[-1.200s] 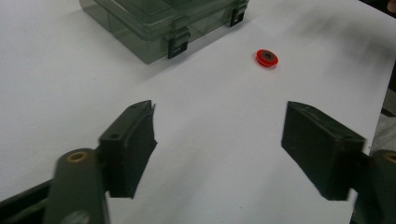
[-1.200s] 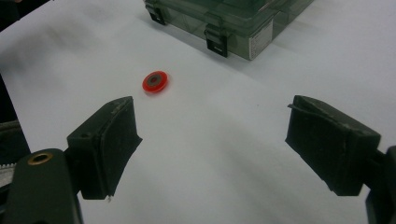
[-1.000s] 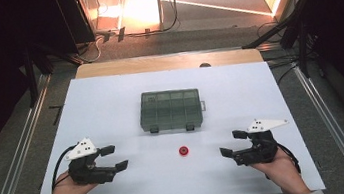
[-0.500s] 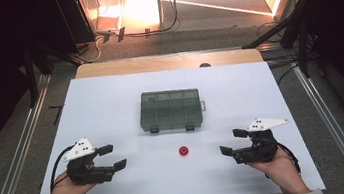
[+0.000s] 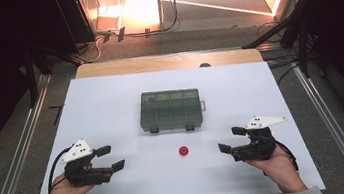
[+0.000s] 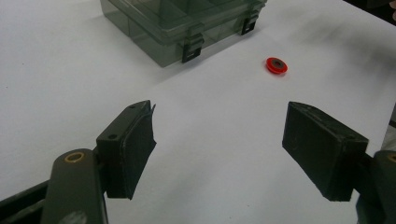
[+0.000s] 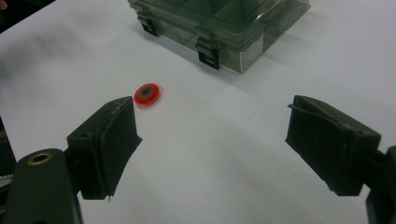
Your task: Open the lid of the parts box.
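A closed, smoky clear compartment box [image 5: 170,110] [image 6: 182,21] [image 7: 219,21] with two black latches sits mid-table. A small red ring with a dark centre [image 5: 183,151] [image 6: 276,65] [image 7: 147,94] lies on the white table in front of it. My left gripper [image 5: 109,158] [image 6: 219,149] rests at the near left, open and empty, pointing toward the ring. My right gripper [image 5: 231,138] [image 7: 212,149] rests at the near right, also open and empty, with the ring just beyond its left jaw.
The white table top [image 5: 110,100] has a wooden strip [image 5: 165,62] along its far edge. Metal rails [image 5: 24,141] run along both sides, with dark floor and cables beyond. A hand holds each gripper at the near edge.
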`<state>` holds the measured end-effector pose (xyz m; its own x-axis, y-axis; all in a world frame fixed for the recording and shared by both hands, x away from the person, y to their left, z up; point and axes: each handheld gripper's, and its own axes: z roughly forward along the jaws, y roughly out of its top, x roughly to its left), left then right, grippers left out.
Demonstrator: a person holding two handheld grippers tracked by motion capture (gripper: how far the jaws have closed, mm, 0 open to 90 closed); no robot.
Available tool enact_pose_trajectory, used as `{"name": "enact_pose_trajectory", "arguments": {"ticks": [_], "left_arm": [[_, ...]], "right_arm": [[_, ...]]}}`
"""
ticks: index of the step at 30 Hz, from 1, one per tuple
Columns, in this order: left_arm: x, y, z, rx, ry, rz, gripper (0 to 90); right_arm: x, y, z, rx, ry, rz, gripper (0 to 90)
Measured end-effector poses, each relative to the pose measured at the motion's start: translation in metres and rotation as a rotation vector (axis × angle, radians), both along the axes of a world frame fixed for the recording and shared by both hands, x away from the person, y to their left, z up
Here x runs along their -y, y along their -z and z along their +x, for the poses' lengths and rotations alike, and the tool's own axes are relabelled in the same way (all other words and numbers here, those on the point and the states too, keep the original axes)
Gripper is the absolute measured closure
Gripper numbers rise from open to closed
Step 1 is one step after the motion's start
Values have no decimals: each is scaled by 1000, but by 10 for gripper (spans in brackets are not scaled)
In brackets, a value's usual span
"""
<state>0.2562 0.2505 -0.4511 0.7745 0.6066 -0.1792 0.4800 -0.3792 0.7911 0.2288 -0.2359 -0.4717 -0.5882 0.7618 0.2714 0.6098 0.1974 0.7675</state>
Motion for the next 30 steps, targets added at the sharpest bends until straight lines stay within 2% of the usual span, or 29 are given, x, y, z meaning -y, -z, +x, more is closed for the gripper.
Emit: {"name": "enact_pose_trajectory", "arguments": {"ticks": [30], "left_arm": [[-3,3,-5,-8,-17,2,245]], "right_arm": [[-4,-3,16,14,33,13,169]]}}
